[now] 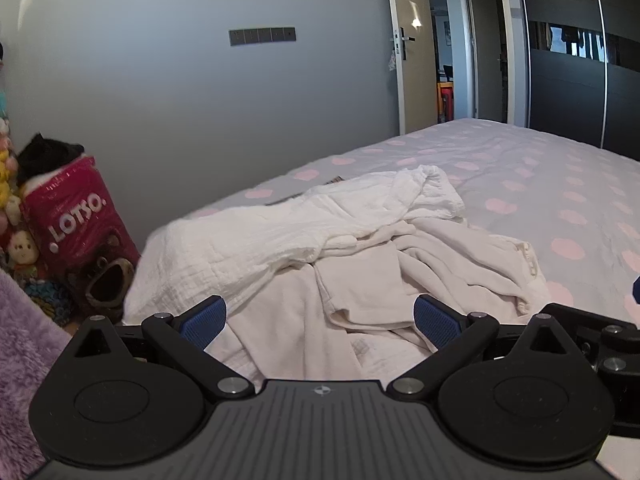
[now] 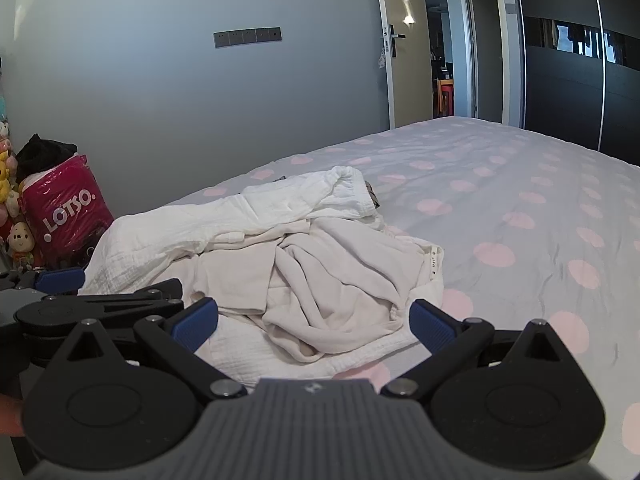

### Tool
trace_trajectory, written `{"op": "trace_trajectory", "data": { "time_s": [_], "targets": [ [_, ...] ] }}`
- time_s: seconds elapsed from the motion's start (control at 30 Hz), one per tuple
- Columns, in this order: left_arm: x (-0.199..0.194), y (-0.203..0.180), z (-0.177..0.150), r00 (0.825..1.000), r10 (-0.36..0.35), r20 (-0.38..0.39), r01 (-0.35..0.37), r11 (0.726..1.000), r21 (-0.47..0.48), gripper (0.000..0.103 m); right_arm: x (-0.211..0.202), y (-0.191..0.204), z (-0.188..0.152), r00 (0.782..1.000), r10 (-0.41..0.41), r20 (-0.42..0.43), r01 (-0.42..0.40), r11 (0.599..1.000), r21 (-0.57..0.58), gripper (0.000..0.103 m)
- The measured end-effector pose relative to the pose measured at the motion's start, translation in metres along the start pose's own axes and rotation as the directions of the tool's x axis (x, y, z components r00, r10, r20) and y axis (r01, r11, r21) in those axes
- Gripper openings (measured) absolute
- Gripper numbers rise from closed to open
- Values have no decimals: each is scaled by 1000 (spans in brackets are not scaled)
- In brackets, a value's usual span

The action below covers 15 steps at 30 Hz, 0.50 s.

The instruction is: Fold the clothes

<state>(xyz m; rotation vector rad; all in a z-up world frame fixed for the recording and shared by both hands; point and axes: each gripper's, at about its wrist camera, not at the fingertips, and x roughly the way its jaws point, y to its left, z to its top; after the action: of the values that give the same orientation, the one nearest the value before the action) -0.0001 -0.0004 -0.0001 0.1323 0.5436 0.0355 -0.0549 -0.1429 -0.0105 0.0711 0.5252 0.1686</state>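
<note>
On the bed: a crumpled heap of white clothes [image 1: 332,248] lay on the near left part of the grey bedsheet with pink dots [image 1: 540,168], close to its left edge.
Top of the heap: a white crinkled muslin garment [image 2: 224,220] was stretched across the far side, from the left edge of the bed toward the middle.
Front of the heap: a smoother cream garment with many wrinkles [image 2: 328,280] was bunched on the near right side, and a small label [image 2: 434,262] showed at its right border.
Left gripper: the left gripper [image 1: 318,318] hovered just over the near edge of the heap; its blue pads [image 1: 204,322] stood wide apart and held nothing.
Right gripper: the right gripper [image 2: 314,322] was near the cream garment, fingers also spread, with no cloth between them.
Done: nothing, in my judgement; no garment was flat, no neat fold was visible, and the pieces lay tangled together.
Left to do: probably all of it; to separate one piece, to spread it on the free sheet at the right, then to fold it.
Beside the bed: a pink plastic bag with the word LOTSO [image 1: 76,220] stood at the far left with some plush toys [image 2: 20,240].
Far side: a dark sliding wardrobe [image 2: 560,80] and an open door [image 1: 412,40] were behind the bed.
</note>
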Motion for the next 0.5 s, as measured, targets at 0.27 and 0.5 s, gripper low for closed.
{"op": "trace_trajectory", "data": {
  "time_s": [0.27, 0.5],
  "targets": [
    [8, -10, -2, 998, -36, -45, 36, 999, -3, 101, 3, -3, -3, 1000, -2, -6, 2, 1000, 13, 102],
    [6, -3, -4, 998, -37, -60, 37, 999, 10, 101, 5, -5, -8, 1000, -8, -11, 8, 1000, 14, 102]
  ]
}}
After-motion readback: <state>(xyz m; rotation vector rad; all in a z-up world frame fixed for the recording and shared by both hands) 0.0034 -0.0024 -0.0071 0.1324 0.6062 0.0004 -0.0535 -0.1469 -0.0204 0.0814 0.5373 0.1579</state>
